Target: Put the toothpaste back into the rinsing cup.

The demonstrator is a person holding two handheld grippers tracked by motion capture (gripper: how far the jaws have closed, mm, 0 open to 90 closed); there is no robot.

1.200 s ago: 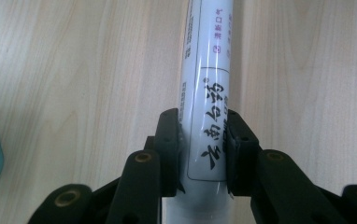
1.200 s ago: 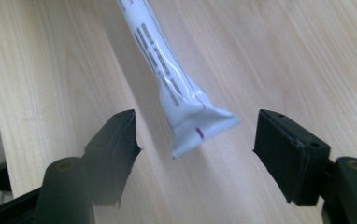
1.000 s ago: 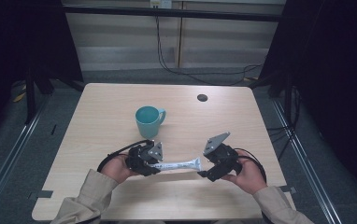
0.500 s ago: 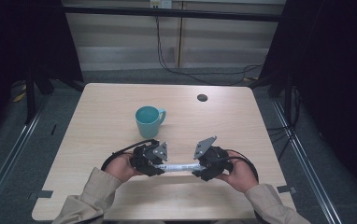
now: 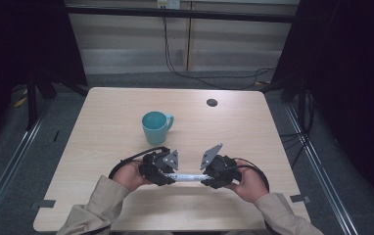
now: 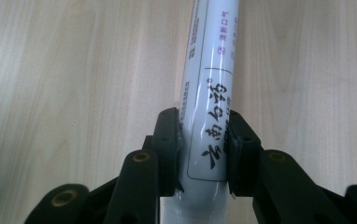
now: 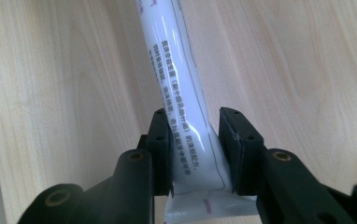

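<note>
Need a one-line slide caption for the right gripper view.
Right gripper closing on the white tube's crimped end above the wooden table.

The high view looks forward and down over the table (image 5: 126, 112) from the person's side, while each gripper view rides close, apparently just above the wood, looking along its own jaws at the white tube (image 6: 207, 93), which all three views share.

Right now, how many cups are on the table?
1. The teal cup stands near the table's middle, beyond the white tube held between the two grippers.
</note>
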